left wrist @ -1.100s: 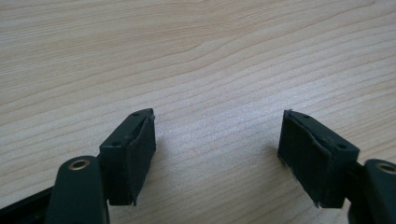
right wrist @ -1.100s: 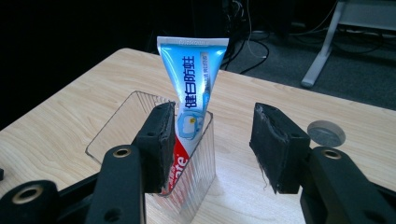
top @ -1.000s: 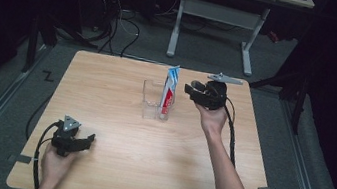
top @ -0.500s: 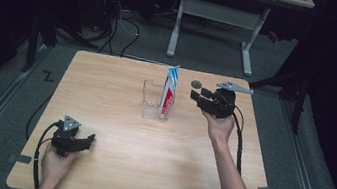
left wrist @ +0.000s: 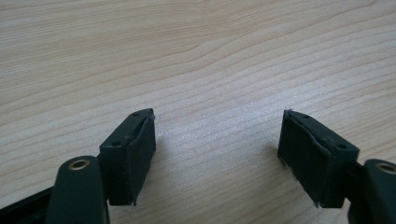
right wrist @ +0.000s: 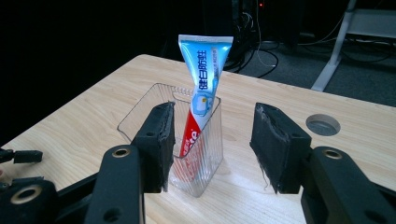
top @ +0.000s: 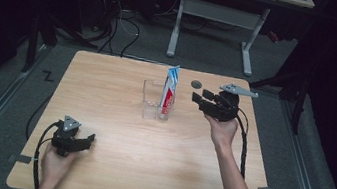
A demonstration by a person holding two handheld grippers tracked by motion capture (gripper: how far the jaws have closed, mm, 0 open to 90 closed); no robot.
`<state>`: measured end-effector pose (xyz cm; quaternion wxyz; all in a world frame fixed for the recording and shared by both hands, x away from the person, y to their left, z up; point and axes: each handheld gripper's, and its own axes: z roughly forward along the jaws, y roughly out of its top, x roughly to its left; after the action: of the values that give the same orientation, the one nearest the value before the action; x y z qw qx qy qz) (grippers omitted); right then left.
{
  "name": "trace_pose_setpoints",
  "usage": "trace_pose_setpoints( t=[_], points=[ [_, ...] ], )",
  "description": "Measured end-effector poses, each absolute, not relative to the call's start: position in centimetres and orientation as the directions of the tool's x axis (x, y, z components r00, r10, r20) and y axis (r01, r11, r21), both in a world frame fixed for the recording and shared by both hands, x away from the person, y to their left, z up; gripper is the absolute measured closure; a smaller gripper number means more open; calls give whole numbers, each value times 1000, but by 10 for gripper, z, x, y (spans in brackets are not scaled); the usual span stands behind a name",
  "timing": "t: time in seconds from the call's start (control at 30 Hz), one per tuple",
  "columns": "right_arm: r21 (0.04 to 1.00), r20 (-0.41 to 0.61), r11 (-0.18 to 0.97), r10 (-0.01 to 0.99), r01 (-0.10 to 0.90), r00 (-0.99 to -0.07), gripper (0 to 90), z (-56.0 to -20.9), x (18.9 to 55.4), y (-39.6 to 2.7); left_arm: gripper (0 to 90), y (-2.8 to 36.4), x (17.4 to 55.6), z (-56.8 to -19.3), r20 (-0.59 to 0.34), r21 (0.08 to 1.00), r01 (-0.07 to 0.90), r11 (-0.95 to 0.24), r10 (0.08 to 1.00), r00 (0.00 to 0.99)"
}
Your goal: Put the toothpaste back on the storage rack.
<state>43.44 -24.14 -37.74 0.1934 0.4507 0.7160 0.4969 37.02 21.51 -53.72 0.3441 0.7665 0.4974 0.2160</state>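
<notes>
A dark room surrounds a pale wooden table [top: 145, 172], with a second desk frame standing on the floor beyond its far edge. Near the middle of the table stands one clear plastic holder [top: 152, 101], and every place here is given from it. One toothpaste tube [top: 169, 90] stands inside the holder, leaning against the wall on the right gripper's side, crimped end up and its cap end down on the holder's floor.

Judged from how things lie, the placing looks done: the tube is seated in the holder and nothing grips it. What seems left is only to draw the hands clear.

The right gripper [top: 201, 101] hangs to the right of the holder, apart from it, jaws pointing at it and standing open with nothing between the pads. The left gripper [top: 86, 141] rests well apart from the holder, toward the near left corner, jaws likewise open over bare wood.

The count: one holder, one tube, two grippers, and one round cable port [top: 197, 84] just beyond and to the right of the holder.
</notes>
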Motion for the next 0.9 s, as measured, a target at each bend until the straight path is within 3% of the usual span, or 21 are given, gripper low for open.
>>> trace_pose_setpoints(
  t=[0.9],
  points=[
    [885,221,30,851,465,-476,500,-394,405,-274,278,215,370,-537,-12,742,614,-268,912,411]
  ],
)
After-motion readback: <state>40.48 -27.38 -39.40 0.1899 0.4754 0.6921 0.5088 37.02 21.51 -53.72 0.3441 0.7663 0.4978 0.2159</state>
